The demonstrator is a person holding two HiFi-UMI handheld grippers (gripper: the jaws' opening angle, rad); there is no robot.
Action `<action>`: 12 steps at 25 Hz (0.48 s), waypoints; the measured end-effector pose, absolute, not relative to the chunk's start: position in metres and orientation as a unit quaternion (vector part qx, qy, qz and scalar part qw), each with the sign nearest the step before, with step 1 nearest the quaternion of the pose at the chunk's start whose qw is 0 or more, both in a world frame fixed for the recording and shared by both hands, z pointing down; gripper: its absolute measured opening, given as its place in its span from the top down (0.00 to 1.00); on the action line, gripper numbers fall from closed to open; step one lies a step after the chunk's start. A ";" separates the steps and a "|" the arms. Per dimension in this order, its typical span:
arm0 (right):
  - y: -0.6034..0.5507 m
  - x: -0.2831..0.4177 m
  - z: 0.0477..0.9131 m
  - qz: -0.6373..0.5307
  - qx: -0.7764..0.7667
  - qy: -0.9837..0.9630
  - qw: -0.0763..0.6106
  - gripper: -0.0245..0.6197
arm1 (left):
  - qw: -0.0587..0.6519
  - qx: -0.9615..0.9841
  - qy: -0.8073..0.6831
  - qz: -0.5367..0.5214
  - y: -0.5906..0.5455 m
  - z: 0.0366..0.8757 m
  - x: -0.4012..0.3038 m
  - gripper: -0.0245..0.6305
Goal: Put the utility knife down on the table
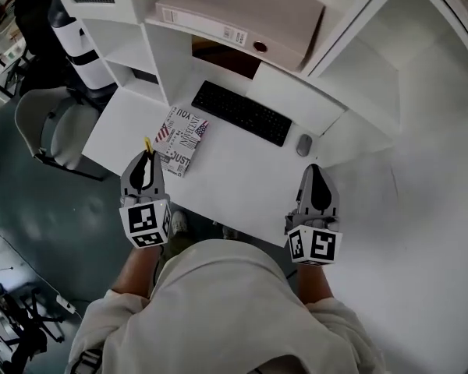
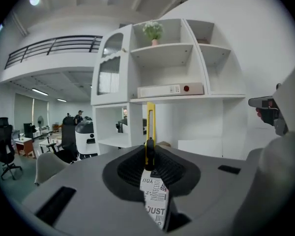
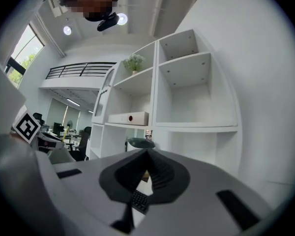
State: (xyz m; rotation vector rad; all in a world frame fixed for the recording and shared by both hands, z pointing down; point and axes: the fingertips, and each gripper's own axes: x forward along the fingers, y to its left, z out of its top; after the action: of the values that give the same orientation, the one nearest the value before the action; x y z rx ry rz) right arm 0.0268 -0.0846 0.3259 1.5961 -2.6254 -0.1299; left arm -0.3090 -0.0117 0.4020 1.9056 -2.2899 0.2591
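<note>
I see the left gripper clamped on the yellow utility knife; in the left gripper view the knife stands upright between the pads, its long body reaching out past the jaw tips; from the head view it pokes forward over the near left part of the white table, just beside the near corner of the printed box, so it is held in the gripper, not lying on the table; my right gripper has its jaws together with nothing between them, and it sits near the table's near right edge, well apart from the left one; ahead of it lies the mouse, next to the black keyboard; a pale binder lies flat on the shelf above the desk
</note>
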 end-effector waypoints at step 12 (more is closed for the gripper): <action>-0.074 0.097 0.345 -0.021 0.612 -0.789 0.054 0.96 | 0.130 0.715 -0.669 0.156 -0.100 0.477 -0.245 0.88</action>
State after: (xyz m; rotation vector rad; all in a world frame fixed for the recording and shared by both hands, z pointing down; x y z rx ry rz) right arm 0.0969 -0.0742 0.3446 1.8573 -2.3966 -0.0625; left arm -0.2446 -0.1000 0.4765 2.0781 -1.9432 0.4546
